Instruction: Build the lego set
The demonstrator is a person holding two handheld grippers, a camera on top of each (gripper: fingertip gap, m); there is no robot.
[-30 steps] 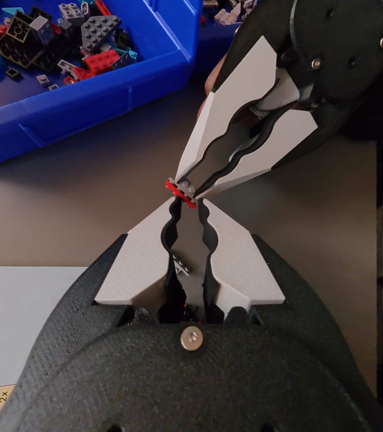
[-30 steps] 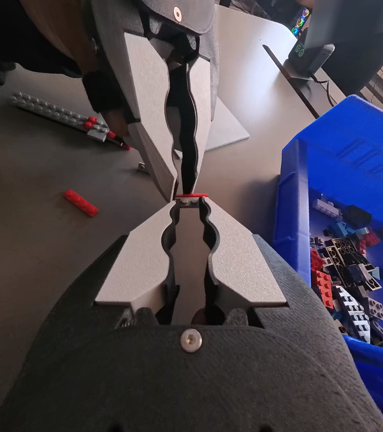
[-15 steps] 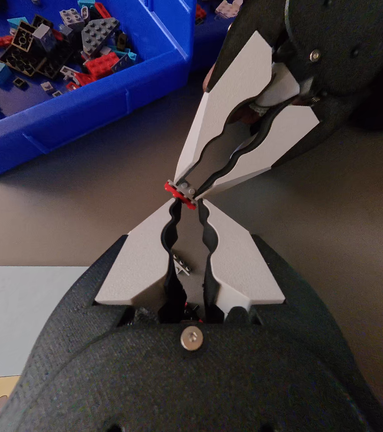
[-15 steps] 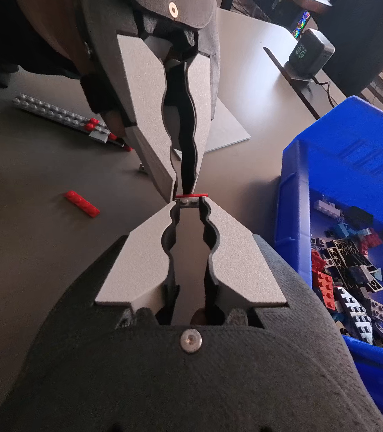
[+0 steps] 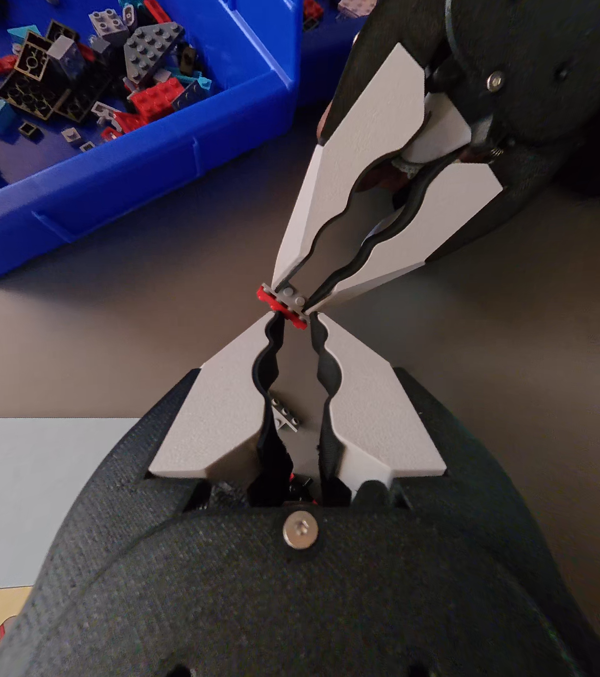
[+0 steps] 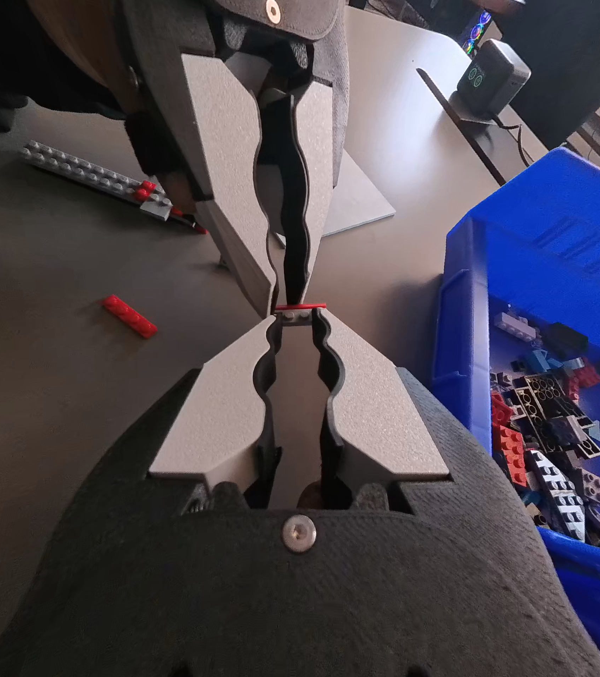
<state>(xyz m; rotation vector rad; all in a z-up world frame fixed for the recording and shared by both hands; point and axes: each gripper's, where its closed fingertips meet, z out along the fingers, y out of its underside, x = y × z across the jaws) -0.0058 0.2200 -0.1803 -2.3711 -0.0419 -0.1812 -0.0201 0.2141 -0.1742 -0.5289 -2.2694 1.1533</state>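
Two small plates were being joined in mid-air above the table [image 5: 107, 348]. A red plate [image 5: 282, 309] was pinched edge-on by the left gripper [image 5: 293, 322], its fingers nearly together on it. A grey plate [image 6: 296, 318], with 3 studs visible in the right wrist view, was gripped at its 2 ends by the right gripper [image 6: 295, 322], its fingers held only as far apart as the plate was long. The 2 plates were seen touching, the grey one's studded side set against the red one; whether they had been fully seated could not be told.

The step in hand was judged to be the pressing of these 2 pieces together. The next move would call for a firm, square squeeze along the stud axis, with neither plate allowed to twist or slip from its thin grip.

On the table a long grey plate [image 6: 96, 176] carrying small red pieces was lying to the left, well apart, with a loose red strip [image 6: 129, 315] nearer. Another small grey piece [image 5: 285, 414] was lying under the left gripper. A blue bin [image 6: 533, 278] of mixed bricks was standing nearby, and a sheet of paper [image 5: 34, 476] was lying at the table edge.
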